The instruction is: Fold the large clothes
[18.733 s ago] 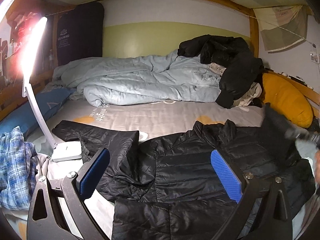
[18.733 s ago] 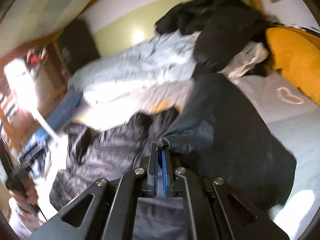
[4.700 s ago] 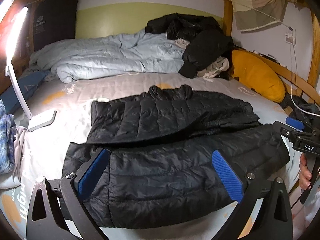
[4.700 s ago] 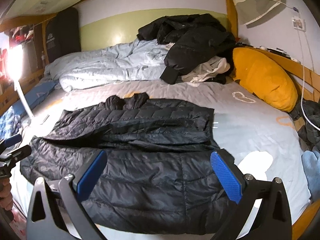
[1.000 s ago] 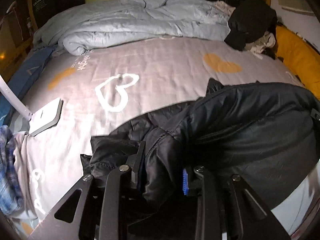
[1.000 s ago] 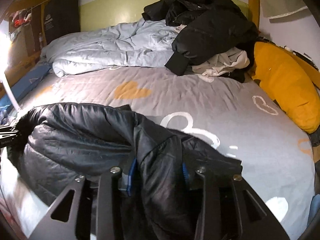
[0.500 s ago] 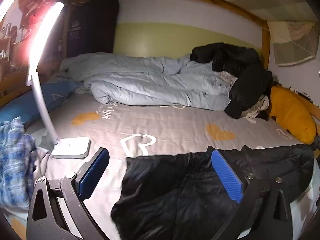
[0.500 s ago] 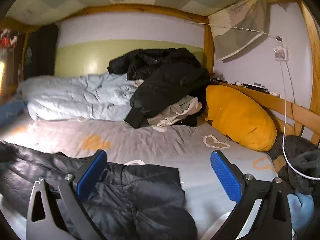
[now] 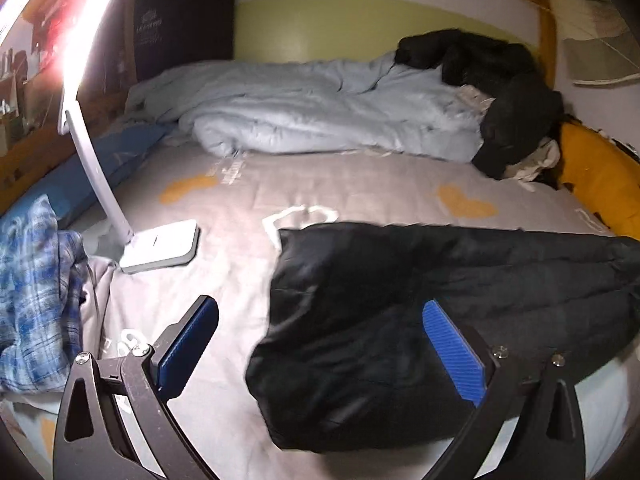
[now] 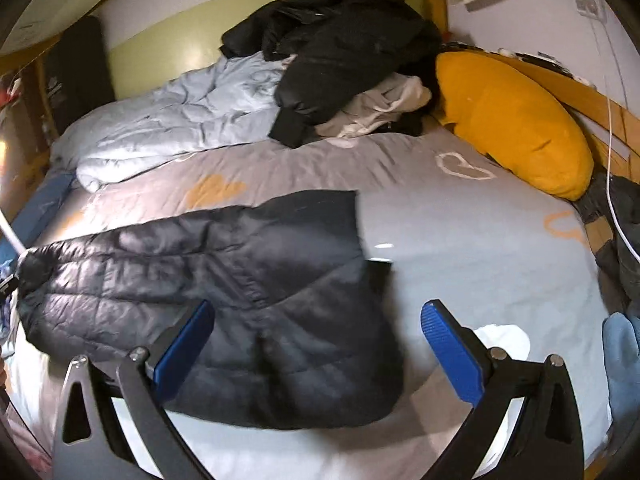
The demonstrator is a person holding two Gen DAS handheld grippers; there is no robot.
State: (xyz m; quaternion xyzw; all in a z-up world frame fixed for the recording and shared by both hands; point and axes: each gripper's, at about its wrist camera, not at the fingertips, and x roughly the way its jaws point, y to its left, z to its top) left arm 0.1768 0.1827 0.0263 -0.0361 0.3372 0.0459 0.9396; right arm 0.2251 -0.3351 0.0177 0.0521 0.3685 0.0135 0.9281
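Note:
A black quilted puffer jacket lies folded into a long band across the near part of the grey bed sheet. In the right wrist view the same jacket stretches from the left edge to the middle. My left gripper hangs open over the jacket's left end, nothing between its blue pads. Above the jacket's right end my right gripper also stands wide open and holds nothing.
A white desk lamp stands on the sheet at the left, next to a blue plaid cloth. A light-blue duvet and a heap of dark clothes fill the far side. An orange pillow lies at the right.
A second ago both grippers pinched the jacket's folded edge. Both have since let go, opened wide and drawn back and up; the jacket now rests folded on the bed.

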